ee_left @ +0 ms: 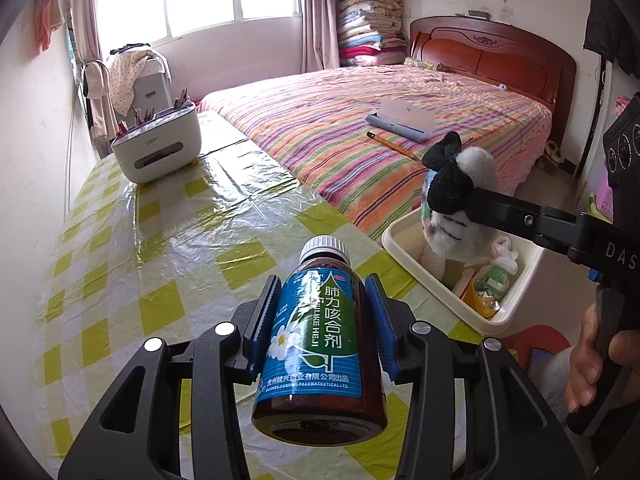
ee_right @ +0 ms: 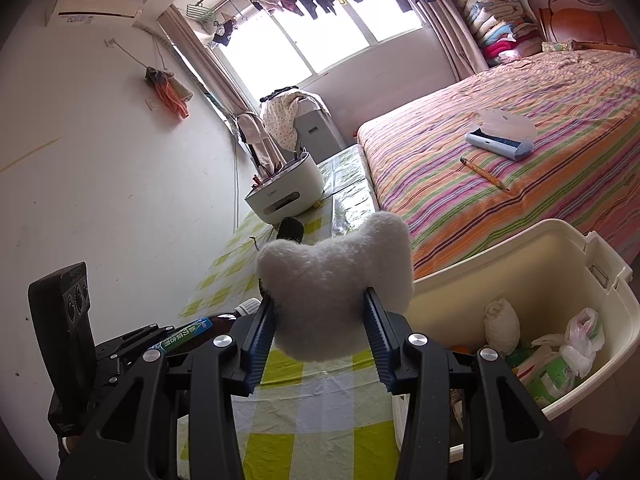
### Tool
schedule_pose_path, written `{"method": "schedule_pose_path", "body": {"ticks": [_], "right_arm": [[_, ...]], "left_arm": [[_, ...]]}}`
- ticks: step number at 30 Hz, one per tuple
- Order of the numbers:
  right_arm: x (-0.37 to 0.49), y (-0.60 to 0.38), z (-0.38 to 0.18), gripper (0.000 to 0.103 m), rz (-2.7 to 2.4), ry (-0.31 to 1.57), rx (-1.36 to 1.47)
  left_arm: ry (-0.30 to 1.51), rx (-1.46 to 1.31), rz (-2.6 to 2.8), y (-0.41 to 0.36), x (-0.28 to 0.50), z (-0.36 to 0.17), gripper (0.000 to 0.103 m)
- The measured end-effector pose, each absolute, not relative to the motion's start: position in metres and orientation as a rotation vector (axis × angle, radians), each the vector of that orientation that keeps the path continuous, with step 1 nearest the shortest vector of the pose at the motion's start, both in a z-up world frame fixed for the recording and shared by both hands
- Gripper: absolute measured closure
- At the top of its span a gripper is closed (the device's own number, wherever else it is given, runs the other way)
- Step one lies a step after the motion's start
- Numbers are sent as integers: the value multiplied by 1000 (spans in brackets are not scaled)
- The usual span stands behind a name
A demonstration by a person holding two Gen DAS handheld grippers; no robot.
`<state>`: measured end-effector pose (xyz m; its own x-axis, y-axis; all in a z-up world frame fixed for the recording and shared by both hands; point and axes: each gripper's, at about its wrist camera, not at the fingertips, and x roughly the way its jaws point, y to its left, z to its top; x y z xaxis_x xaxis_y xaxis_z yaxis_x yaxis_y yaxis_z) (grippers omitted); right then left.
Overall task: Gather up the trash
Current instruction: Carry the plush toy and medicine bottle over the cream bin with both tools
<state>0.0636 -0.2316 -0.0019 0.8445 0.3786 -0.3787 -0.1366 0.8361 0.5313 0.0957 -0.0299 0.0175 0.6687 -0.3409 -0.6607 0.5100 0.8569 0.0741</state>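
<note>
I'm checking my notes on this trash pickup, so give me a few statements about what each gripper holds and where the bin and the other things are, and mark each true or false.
1. The left gripper is clamped on a brown medicine bottle. True.
2. The right gripper is empty. False: it grips a plush toy.
3. The cream bin already holds bagged trash. True.
4. The pencil lies on the checked tablecloth. False: it lies on the striped bedspread, near a blue case.
5. The bottle has no cap. False: a white cap is on it.
</note>
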Motion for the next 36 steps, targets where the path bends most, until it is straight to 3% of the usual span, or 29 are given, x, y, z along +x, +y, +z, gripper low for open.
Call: {"method": "schedule_pose_path", "body": {"ticks": [36], "right_arm": [[31,-293,-9,61,125,420,666]], "left_arm": [[661,313,-536,-119,85,14,61]]}}
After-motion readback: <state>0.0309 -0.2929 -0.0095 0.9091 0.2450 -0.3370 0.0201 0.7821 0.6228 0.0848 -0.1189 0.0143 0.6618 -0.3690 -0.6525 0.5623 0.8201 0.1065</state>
